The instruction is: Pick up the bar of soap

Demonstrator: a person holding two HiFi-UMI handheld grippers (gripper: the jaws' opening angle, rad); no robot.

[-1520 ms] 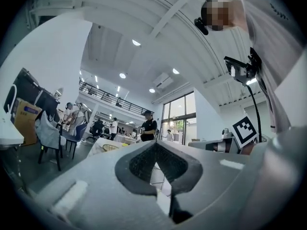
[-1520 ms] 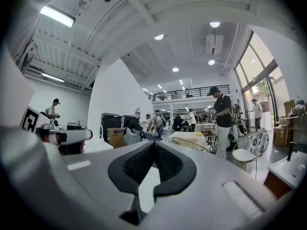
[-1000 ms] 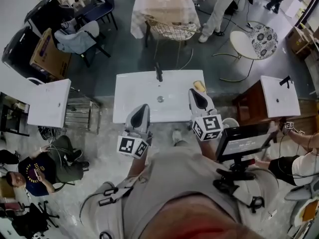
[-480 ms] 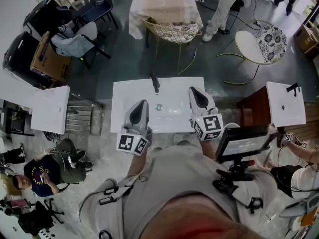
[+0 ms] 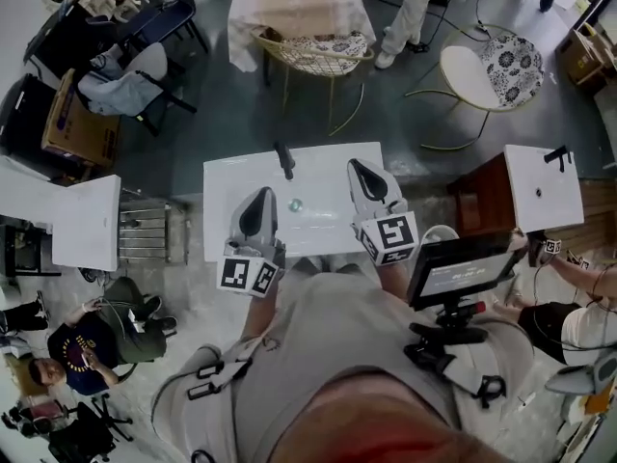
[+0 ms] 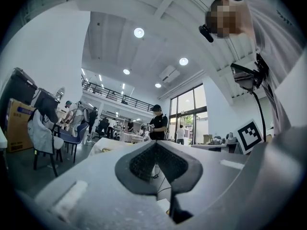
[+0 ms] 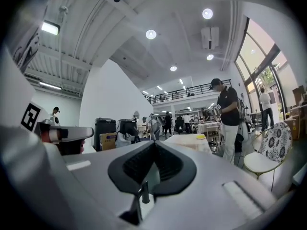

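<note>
The left tongs and right tongs, both closed and empty, have been advanced over the white rectangular ceramic washbasin; the bar of soap is no longer seen, so the grasp is judged pending.

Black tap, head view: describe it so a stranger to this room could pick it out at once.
Find the large white rectangular washbasin in the middle of the head view. At its far edge stands the short black tap, just beyond the small round drain. The white basin at the right has a similar tap; this one is central.
</note>
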